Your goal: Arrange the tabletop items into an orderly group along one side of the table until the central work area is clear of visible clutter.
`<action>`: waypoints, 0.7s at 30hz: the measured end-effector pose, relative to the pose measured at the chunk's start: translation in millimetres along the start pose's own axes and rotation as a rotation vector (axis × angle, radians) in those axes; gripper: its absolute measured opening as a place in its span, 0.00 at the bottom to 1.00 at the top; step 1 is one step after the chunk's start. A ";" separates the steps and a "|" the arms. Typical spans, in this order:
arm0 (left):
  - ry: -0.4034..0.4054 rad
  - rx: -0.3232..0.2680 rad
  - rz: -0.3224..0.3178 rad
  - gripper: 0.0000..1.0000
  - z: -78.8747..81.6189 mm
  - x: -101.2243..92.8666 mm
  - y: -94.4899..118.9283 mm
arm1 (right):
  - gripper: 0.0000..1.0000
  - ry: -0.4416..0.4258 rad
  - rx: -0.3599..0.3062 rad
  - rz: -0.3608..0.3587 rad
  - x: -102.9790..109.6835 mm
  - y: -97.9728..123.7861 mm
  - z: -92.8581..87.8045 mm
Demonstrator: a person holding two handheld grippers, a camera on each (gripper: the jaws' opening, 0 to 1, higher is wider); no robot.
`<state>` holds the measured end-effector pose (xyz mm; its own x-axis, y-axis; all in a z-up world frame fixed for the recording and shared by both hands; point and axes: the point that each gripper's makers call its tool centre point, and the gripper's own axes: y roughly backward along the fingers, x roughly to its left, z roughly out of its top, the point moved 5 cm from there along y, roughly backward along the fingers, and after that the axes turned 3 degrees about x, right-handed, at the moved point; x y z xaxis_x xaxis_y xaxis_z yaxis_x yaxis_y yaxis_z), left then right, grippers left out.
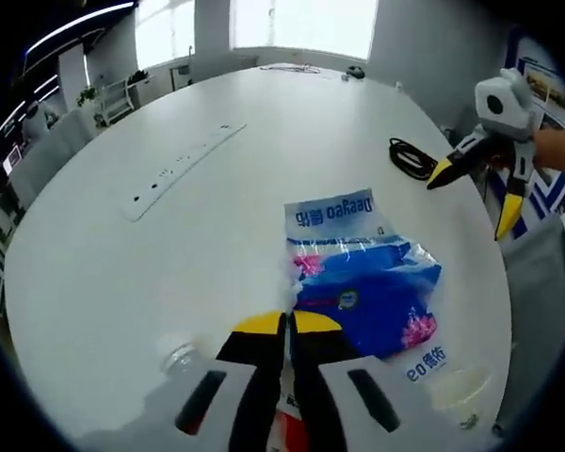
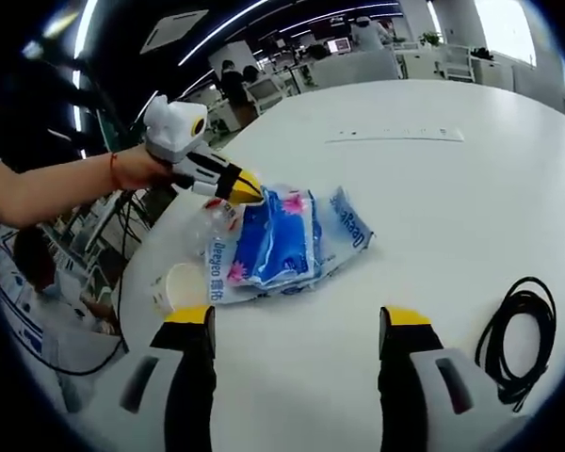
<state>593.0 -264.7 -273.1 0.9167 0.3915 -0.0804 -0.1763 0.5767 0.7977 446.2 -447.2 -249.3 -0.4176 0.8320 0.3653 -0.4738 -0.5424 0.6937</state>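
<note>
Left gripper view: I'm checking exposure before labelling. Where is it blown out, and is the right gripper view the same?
Left gripper view: the windows are washed white, with soft glare on the table. Right gripper view: the window is equally bright; the tissue pack stays readable.

blue packet point(image 1: 367, 282) with pink flowers, black cable point(image 2: 516, 337), white table point(image 1: 217, 207)

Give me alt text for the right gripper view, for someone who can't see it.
The right tongs hang open over a white table, facing a crumpled blue tissue pack. Across the pack, the left tongs sit shut at its far edge, held in a person's hand. A coiled black cable lies to the right.
</note>
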 end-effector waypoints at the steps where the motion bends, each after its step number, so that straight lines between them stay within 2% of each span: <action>1: 0.002 -0.001 0.001 0.00 0.0 -0.5 1.2 | 0.70 0.001 -0.001 0.001 0.6 -0.3 0.2; 10: 0.065 -0.024 0.015 0.00 -4.0 -4.4 14.5 | 0.68 0.005 -0.003 0.010 4.9 -1.8 1.0; 16: 0.127 -0.081 0.038 0.00 0.5 -10.7 27.4 | 0.66 0.008 -0.007 0.014 7.6 -0.5 2.9; 21: 0.170 -0.127 0.066 0.00 4.4 -17.6 38.3 | 0.63 0.006 -0.033 0.013 11.0 0.4 12.7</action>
<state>571.7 -252.6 -238.5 0.8300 0.5403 -0.1385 -0.2874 0.6271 0.7240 451.2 -436.8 -237.2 -0.4288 0.8239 0.3706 -0.4935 -0.5572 0.6678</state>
